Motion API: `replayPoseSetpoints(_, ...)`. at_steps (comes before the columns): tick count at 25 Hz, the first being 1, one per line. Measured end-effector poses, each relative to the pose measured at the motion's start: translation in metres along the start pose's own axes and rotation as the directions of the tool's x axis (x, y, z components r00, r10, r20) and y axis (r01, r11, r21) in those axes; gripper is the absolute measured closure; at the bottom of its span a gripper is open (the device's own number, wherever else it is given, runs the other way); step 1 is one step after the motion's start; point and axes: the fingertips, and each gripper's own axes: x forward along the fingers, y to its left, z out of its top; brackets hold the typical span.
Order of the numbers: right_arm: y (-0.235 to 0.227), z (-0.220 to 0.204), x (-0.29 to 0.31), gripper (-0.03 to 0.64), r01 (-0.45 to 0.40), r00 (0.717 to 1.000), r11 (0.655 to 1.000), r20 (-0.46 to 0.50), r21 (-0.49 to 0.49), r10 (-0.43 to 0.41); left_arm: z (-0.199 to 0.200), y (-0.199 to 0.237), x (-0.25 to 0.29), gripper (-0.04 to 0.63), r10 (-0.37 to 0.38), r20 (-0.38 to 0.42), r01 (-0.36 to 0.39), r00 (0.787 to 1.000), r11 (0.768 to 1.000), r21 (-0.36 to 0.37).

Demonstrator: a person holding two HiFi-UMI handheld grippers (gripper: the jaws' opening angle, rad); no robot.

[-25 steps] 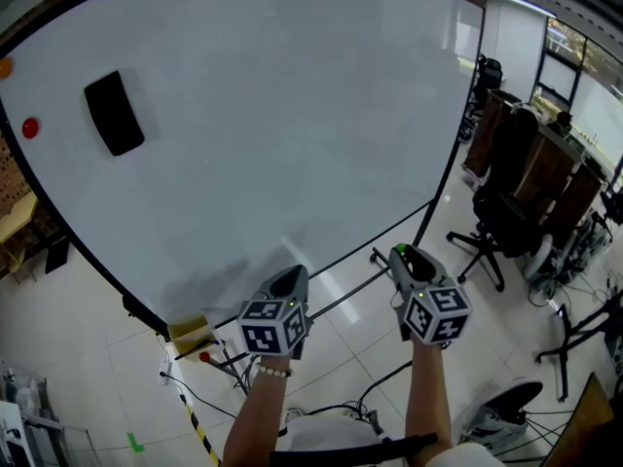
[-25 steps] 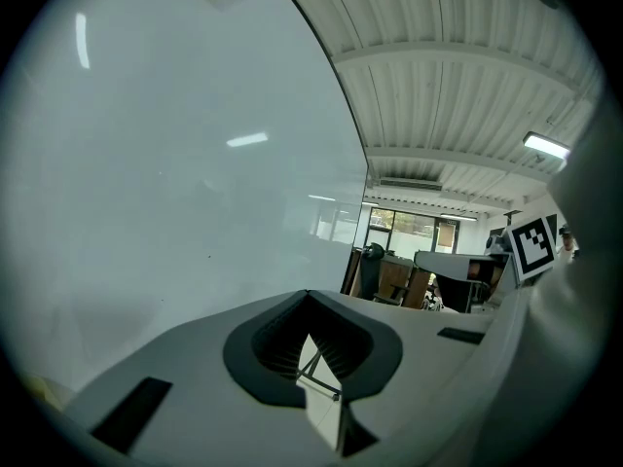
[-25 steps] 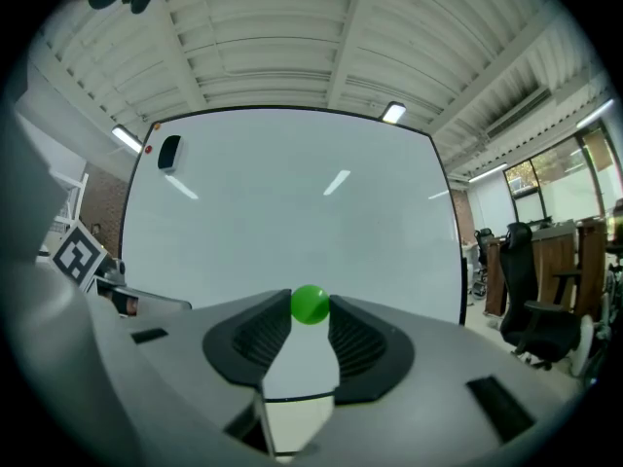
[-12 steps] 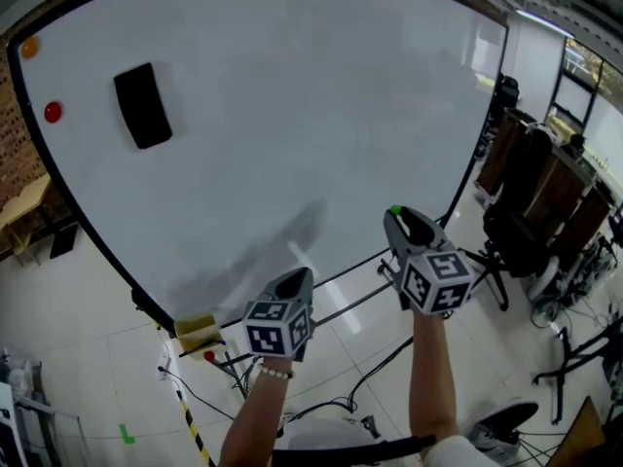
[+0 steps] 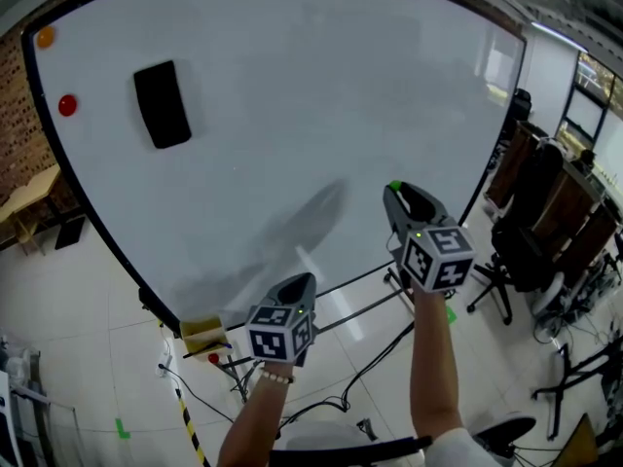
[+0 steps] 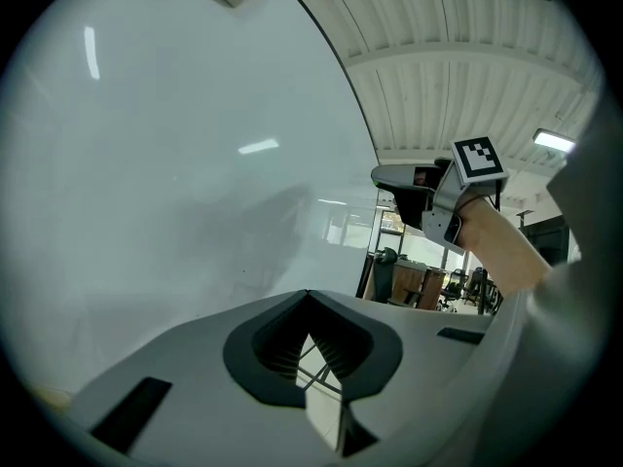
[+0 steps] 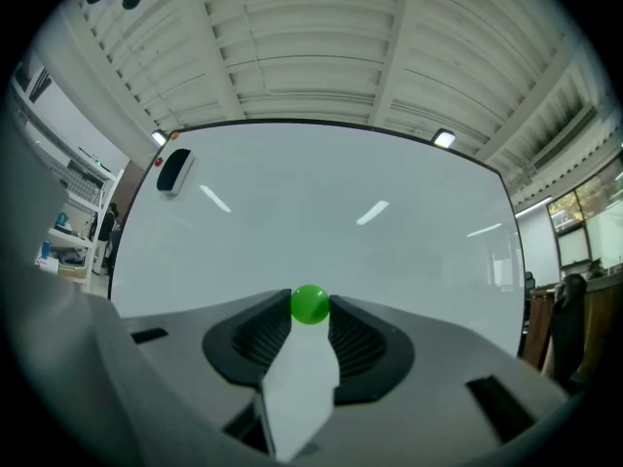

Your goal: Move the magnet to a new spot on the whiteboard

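1. Two grippers show in your head view. Your left gripper [image 5: 300, 282] hangs low by the bottom edge of the whiteboard [image 5: 292, 86]. Your right gripper [image 5: 397, 193] sits higher, with a green magnet [image 5: 394, 185] at its tip. It is in front of the board's lower right part, well apart from the black eraser [image 5: 162, 104] at far left.
2. Left gripper view: your jaws meet, with nothing between them.
3. Right gripper view: your jaws clamp the green magnet at their tips, facing the board.

Three cameras, one whiteboard [image 5: 292, 86]
Head view looks down from behind left gripper [image 5: 298, 282] and right gripper [image 5: 399, 195]; each gripper view looks past its fingers [image 7: 243, 337] at the whiteboard ahead.
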Motion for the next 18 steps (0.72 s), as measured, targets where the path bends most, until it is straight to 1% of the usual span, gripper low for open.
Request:
replayPoseSetpoints(6,0.004,0.014,0.022,0.476,-0.025,1.0,1.0,0.012,-0.016,0.025,0.005,0.003,0.004,0.598,-0.002,0.004,0.002,1.0,1.0,0.009)
replayPoseSetpoints(13,0.022,0.029,0.054,0.476,-0.057,0.998,0.997,0.016,-0.052,0.058,0.009,0.002,0.008,0.598,-0.015,0.007,0.015,1.0,1.0,0.013)
replayPoseSetpoints(18,0.024,0.034,0.076,0.476,-0.065,0.998,0.996,0.002,-0.06,0.065,0.007,0.0,0.009,0.598,-0.023,0.004,0.023,1.0,1.0,0.017)
